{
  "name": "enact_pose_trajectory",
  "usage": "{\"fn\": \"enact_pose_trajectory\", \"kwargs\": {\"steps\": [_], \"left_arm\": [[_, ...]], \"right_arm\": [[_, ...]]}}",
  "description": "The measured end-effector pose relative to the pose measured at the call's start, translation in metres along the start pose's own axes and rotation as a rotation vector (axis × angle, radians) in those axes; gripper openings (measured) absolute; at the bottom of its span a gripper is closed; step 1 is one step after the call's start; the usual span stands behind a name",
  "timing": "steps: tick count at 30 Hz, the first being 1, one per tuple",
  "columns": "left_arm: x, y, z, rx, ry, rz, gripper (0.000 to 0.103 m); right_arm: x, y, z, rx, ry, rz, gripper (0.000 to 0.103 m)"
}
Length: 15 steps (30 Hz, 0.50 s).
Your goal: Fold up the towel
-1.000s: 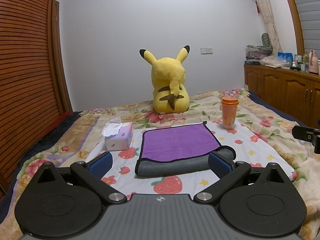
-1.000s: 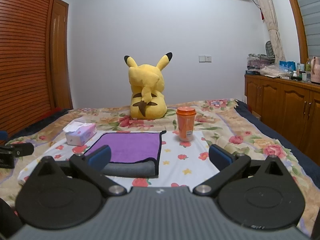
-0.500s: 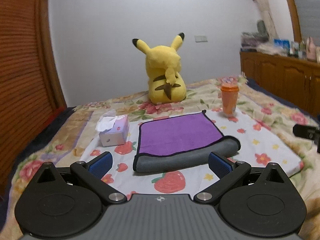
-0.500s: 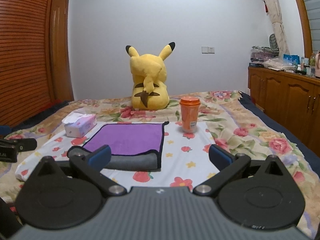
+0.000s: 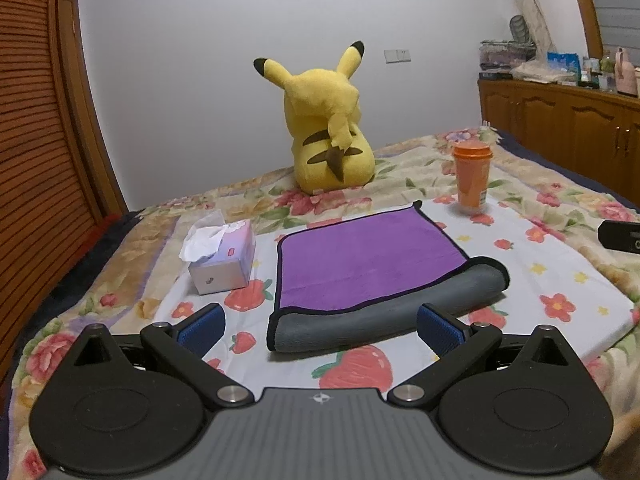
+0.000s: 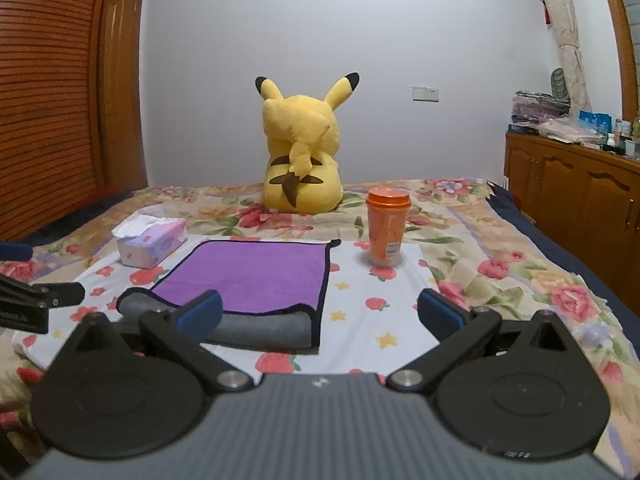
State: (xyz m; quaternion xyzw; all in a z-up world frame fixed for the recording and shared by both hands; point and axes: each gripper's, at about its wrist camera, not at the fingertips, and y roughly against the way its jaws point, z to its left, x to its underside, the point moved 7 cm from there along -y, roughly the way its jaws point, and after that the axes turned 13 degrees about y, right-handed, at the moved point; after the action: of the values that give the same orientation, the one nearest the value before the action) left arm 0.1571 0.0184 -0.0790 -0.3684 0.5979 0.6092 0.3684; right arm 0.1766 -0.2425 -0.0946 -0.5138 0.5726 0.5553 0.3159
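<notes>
A purple towel (image 5: 368, 256) with a grey underside and black trim lies folded on the floral bedsheet, its grey fold edge toward me. It also shows in the right wrist view (image 6: 256, 272). My left gripper (image 5: 320, 326) is open and empty, hovering just before the towel's near fold. My right gripper (image 6: 320, 314) is open and empty, its left fingertip (image 6: 200, 312) over the towel's near right part. The right gripper's tip shows at the right edge of the left wrist view (image 5: 620, 236). The left gripper shows at the left edge of the right wrist view (image 6: 40, 300).
A tissue box (image 5: 224, 260) sits left of the towel. An orange cup (image 5: 472, 176) stands behind its right corner. A yellow Pikachu plush (image 5: 328, 132) sits at the back. A wooden cabinet (image 5: 568, 128) lines the right wall, a slatted wardrobe (image 5: 36, 140) the left.
Both grippers have pulled slightly back and lower, staying open. The towel has not moved.
</notes>
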Motion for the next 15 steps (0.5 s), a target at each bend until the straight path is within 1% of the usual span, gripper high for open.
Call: {"fn": "enact_pose_trajectory", "kwargs": {"steps": [8,15], "left_arm": [[-0.002,-0.035,0.008,-0.003,0.011,0.03,0.103],[-0.004,-0.069,0.011,0.005,-0.004,0.052,0.103]], "right_arm": [[-0.008,-0.027,0.008,-0.031,0.028,0.009,0.103],[-0.006,-0.057,0.017,-0.082,0.062,0.056,0.103]]}}
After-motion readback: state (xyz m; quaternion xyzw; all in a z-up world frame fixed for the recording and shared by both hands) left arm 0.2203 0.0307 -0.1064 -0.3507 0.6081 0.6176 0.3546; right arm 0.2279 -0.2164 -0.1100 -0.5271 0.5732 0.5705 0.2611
